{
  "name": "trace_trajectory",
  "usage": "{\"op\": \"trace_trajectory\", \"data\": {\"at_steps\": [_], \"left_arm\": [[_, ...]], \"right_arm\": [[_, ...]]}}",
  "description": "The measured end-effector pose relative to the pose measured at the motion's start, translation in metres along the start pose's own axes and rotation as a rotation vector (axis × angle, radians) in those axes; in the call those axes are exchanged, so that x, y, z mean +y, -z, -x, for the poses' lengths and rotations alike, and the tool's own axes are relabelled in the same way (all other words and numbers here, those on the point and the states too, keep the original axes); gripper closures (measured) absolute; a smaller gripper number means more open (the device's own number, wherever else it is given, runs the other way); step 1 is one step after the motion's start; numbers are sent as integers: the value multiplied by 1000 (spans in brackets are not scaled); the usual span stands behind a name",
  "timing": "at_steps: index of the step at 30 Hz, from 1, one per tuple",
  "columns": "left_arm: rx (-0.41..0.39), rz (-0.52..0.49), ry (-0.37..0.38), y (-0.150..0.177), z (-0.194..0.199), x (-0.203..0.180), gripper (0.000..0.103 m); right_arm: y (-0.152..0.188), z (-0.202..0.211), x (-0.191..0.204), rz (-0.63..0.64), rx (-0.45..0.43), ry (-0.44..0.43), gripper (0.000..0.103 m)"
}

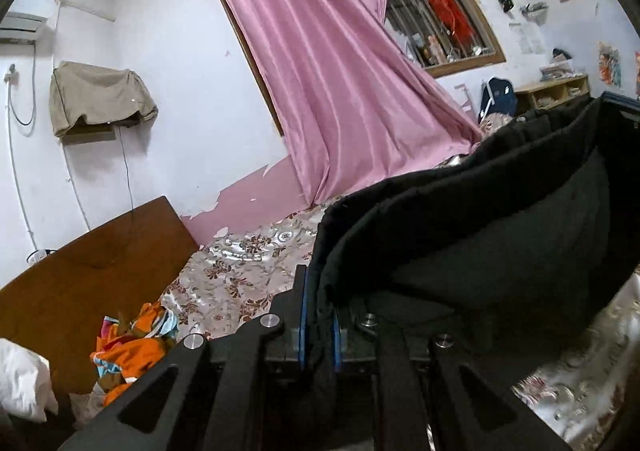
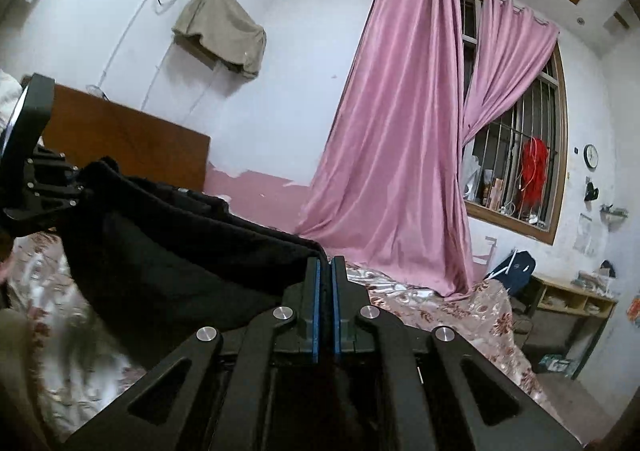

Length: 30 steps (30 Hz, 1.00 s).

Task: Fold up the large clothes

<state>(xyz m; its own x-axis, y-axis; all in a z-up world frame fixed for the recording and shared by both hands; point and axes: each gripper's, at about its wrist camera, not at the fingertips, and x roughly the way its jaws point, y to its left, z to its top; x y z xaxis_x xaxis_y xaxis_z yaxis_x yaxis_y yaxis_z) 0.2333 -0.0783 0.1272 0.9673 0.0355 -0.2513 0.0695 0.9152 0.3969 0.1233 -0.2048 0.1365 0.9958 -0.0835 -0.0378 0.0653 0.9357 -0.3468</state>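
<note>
Nearest, the left gripper point(image 1: 319, 315) has its two blue-padded fingers point(image 1: 301, 315) clamped on one black garment point(image 1: 460, 235), cloth bunched between the pads. The right gripper point(image 2: 325, 303) pinches the same garment's other end, its two fingers nearly touching. The single garment hangs slung between the two grippers above the floral bedspread point(image 1: 240, 271) (one bed, one wooden headboard point(image 1: 92, 259)). One heap of orange clothing point(image 1: 132, 347) lies by the headboard; it may be several pieces. Farther off, two pink curtains point(image 2: 400, 151) hang at one barred window point(image 2: 520, 155), and one round clock point(image 2: 590, 156) hangs beside it.
</note>
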Motion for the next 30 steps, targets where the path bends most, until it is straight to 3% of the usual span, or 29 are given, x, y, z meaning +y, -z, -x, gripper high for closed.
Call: {"op": "trace_trajectory", "data": {"at_steps": [10,22,27,30], "left_arm": [[88,-12,-15,-16,-106,-17,94],[261,36,34,17,-239,-41,93],[395,138,87,32,-270,-41,90],[411,186,115,29,-269,-35,88]], "right_arm": [[-5,-99,6,24,55,35,99],[61,-232,13,-66,211,21,99],[86,-263,17,-71,272,12,99],[91,-263,20,-74,284,-30,99]]}}
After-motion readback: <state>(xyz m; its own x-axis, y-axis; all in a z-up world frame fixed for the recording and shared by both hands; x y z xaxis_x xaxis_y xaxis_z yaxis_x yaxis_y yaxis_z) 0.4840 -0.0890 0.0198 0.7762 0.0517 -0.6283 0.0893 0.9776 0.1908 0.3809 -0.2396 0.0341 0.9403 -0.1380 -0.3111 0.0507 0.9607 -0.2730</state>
